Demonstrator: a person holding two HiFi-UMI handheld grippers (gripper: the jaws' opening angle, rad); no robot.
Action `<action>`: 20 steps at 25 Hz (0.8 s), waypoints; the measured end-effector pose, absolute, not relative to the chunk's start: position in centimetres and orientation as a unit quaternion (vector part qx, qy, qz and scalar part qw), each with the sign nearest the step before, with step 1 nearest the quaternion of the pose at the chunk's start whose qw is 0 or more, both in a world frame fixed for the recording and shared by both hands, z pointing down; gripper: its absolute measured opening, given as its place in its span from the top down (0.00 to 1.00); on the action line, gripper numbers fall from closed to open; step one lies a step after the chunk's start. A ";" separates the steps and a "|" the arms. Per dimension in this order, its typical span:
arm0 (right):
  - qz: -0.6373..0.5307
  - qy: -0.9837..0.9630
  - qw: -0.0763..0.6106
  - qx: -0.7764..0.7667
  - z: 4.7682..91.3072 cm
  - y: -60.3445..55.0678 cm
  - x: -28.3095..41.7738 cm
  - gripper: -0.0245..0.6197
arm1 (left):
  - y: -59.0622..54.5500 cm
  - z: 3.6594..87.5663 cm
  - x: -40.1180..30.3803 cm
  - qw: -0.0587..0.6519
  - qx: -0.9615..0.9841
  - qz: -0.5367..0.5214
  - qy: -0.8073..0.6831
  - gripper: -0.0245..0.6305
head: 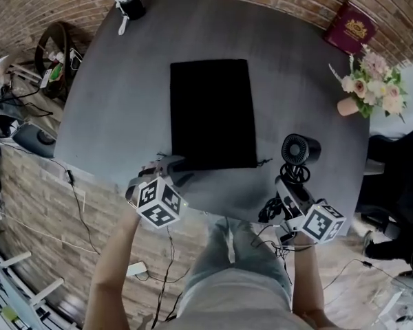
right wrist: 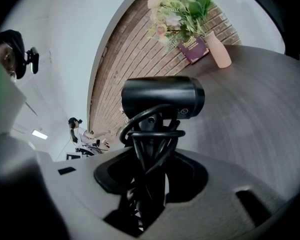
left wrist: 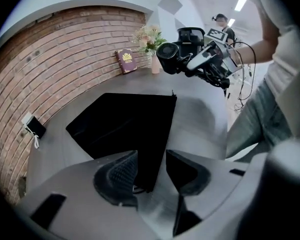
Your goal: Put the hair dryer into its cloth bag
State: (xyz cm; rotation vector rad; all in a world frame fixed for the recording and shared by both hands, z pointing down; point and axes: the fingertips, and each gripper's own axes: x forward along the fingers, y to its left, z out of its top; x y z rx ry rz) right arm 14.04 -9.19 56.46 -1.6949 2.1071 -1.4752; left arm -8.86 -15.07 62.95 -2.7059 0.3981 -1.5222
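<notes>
Clamping the hair dryer (right wrist: 162,98) in the right gripper (right wrist: 150,174), clenching the handle and the cord (right wrist: 150,129) wound round it together, barrel uppermost, over the near right part of the table (head: 110,95), just beside the near right corner of the cloth bag (left wrist: 125,124). Poising the left gripper (left wrist: 151,171) at the bag's near left corner, holding its jaws wide and straddling the black fabric there without pinching it yet.

Doing this step well:
- Closing on the upper layer only, probably at the mouth, going by the drawstring tail (head: 263,162) trailing from the near right corner, though not making out the hem itself against black on black.
- Lifting that layer just enough to gape the opening, while leaving the lower layer lying flat on the tabletop.
- Feeding the barrel in first, and holding the looped cord close to the handle to avoid snagging the hem.

Minding the edges and open room:
- Working right at the table's near rim, with both grippers partly overhanging it, so pushing away from the body rather than dragging the bag back over the edge.
- Having bare tabletop beyond the bag and to its left for sliding or straightening.
- Steering clear of the vase of flowers (head: 368,88) on the right and the red book (head: 349,26) at the far right rim, both well apart from the bag.
- Ignoring the small black-and-white object (head: 129,4) at the far left rim, well out of the way.
</notes>
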 end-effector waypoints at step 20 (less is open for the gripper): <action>-0.479 0.671 0.035 -0.565 56.4 -8.8 15.8 0.72 | -15.5 64.5 -8.2 0.002 -0.860 -0.501 0.101 0.84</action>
